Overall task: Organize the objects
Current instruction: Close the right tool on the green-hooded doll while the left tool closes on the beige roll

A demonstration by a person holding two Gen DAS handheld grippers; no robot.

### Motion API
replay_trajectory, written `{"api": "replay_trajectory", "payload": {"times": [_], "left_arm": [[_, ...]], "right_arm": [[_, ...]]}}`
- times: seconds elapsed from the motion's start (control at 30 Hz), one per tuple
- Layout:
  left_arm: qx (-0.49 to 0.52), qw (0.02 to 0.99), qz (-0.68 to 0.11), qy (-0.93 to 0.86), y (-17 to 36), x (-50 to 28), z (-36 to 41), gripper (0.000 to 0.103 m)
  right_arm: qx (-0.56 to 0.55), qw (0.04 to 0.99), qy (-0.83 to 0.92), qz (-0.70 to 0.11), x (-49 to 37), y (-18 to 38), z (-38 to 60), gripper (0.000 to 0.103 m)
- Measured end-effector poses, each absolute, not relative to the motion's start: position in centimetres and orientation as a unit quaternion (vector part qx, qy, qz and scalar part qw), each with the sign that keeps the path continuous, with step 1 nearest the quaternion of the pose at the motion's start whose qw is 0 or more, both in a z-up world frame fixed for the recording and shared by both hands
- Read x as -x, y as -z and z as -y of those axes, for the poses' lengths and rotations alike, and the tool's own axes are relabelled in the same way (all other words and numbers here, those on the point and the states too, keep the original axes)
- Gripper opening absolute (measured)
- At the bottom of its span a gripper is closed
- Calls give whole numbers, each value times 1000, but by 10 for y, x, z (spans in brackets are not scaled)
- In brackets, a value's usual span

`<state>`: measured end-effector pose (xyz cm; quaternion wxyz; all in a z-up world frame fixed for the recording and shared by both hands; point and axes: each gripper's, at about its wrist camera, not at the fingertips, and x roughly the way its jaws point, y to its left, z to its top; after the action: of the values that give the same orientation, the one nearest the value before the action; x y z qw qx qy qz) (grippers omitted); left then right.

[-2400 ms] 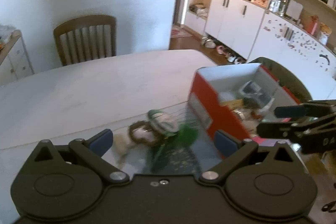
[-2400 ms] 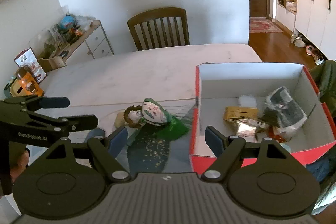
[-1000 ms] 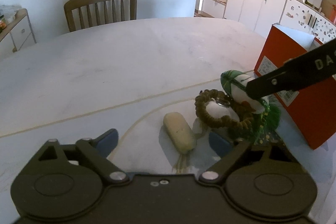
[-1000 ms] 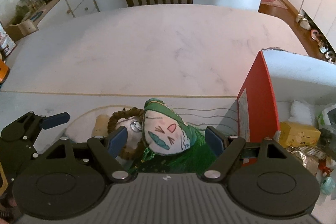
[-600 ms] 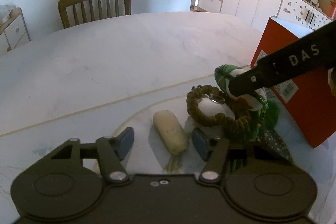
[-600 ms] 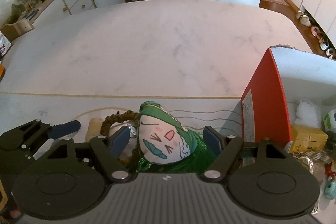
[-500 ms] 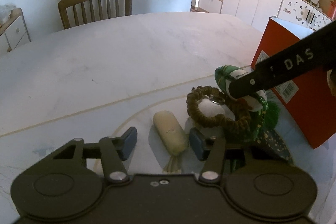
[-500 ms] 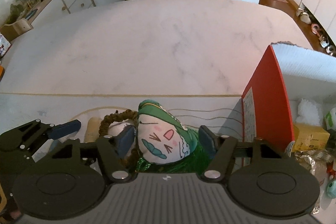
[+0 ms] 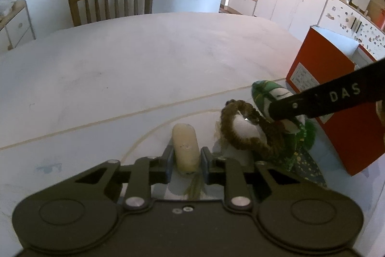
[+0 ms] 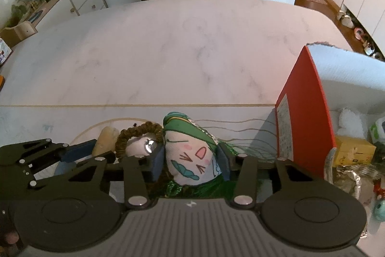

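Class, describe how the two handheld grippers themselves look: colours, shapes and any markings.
Both are matt black, with two round discs, silver screws and angular linkage arms carrying blue finger pads. The left gripper has a smooth body; the right gripper has a grey ribbed body and white letters "DAS" along its side.

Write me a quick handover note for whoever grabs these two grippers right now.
Left gripper: jaws shut on the cream oblong piece, which rests on the table.
Right gripper: jaws shut on the green plush doll, low over the table.
Brown braided ring with a white ball lies between the two, touching the doll.
Red box stands to the right, already holding several items.
Done: both grasps made. Left: lift both pieces into the box, then probably the ring.
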<state>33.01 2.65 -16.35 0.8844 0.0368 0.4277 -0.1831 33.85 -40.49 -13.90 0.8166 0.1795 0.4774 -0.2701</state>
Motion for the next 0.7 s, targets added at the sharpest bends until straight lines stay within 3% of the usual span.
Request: {"api": "replay_trajectory", "payload": {"times": [0.2, 0.7], "left_arm": [[-18, 885, -430, 178, 156, -326, -30, 21], [0, 887, -420, 193, 128, -303, -35, 19]], "right_arm": [[-182, 817, 277, -471, -329, 133, 402, 37], [-208, 838, 263, -430, -284, 71, 380, 37]]}}
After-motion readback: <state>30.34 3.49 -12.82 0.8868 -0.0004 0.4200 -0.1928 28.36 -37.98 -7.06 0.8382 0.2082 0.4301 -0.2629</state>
